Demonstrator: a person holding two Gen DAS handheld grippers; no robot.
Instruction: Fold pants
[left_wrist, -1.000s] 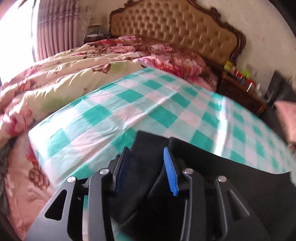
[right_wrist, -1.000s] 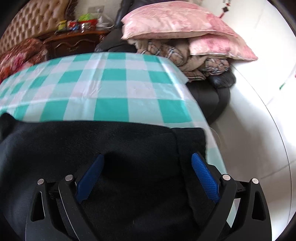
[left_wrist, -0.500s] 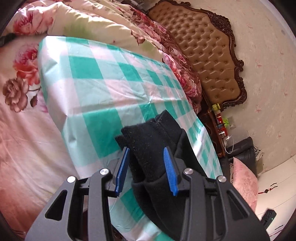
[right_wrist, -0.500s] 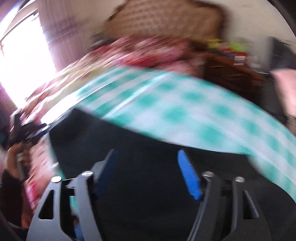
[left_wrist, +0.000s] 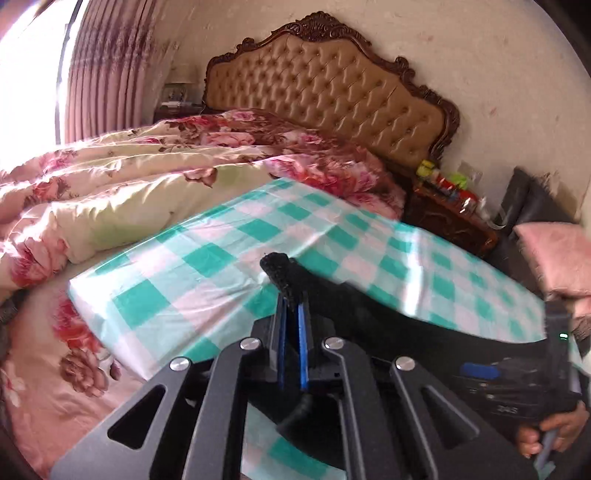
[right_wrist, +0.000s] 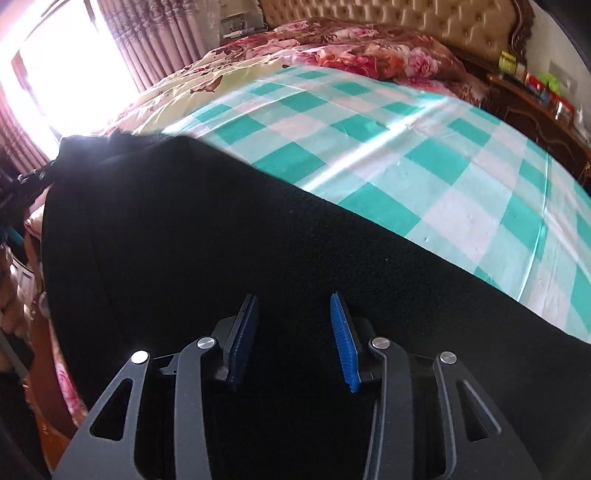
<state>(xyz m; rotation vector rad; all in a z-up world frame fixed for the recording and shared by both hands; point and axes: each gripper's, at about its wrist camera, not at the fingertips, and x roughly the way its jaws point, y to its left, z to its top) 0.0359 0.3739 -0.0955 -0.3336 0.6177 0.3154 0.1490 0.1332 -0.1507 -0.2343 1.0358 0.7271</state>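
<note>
Bright daylight pours through the window (right_wrist: 40, 77) at upper left, washing out the pink pleated curtains (left_wrist: 110, 70). Top centre, a tufted tan headboard (left_wrist: 325, 88) with carved dark frame stands against a pale speckled wall (left_wrist: 491, 62). At right, a dark wooden nightstand (left_wrist: 450, 218), cluttered on top.

Black pants (right_wrist: 229, 236) lie on a teal-and-white checked sheet (right_wrist: 424, 155). The quilt (left_wrist: 122, 173) is cream with pink roses, the headboard (left_wrist: 325, 92) tan; the upper-left curtain (left_wrist: 107, 70) seems mauve.
</note>
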